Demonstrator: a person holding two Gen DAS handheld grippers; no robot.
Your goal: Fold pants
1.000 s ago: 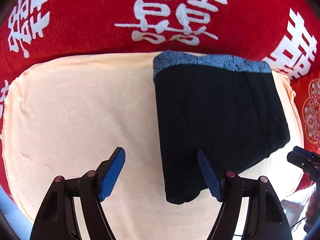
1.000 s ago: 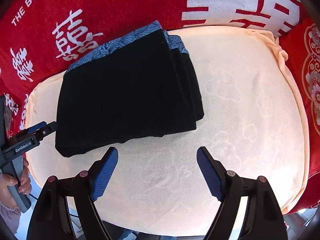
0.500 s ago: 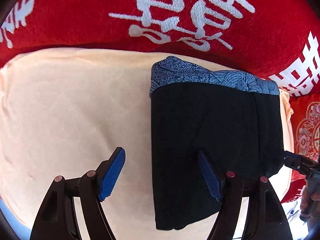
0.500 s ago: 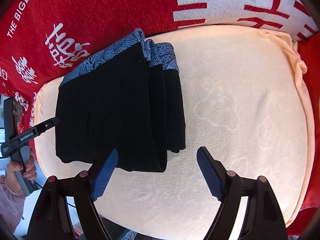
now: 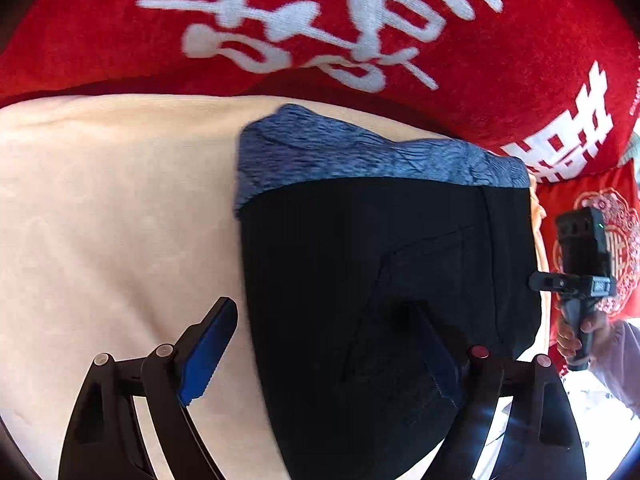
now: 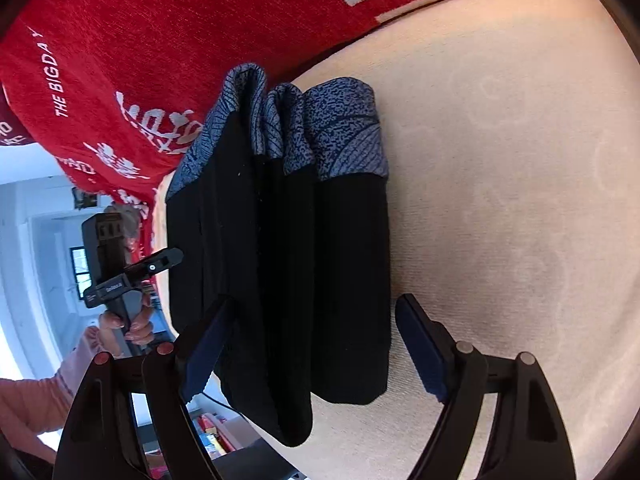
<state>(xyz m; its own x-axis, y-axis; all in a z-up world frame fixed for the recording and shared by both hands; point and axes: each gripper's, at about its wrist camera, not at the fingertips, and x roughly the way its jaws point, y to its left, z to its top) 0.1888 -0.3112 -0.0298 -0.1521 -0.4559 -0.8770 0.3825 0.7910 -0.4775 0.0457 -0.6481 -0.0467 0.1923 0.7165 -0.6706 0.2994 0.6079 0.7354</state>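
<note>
Two grippers I'm steering hang over the folded pants (image 5: 360, 280), which lie on the cream cushion (image 5: 112, 220) with the blue waistband against the red cover (image 5: 120, 40). My left gripper (image 5: 324, 344) is opening, its jaws astride the pants' near edge without pressing. My right gripper (image 6: 312, 340) is spread wide around the near end, not gripping.

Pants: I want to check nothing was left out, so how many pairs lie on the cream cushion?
1. One folded black pair of pants with a blue patterned waistband lies on the cream cushion, against the red blanket. Nothing else shows.
</note>
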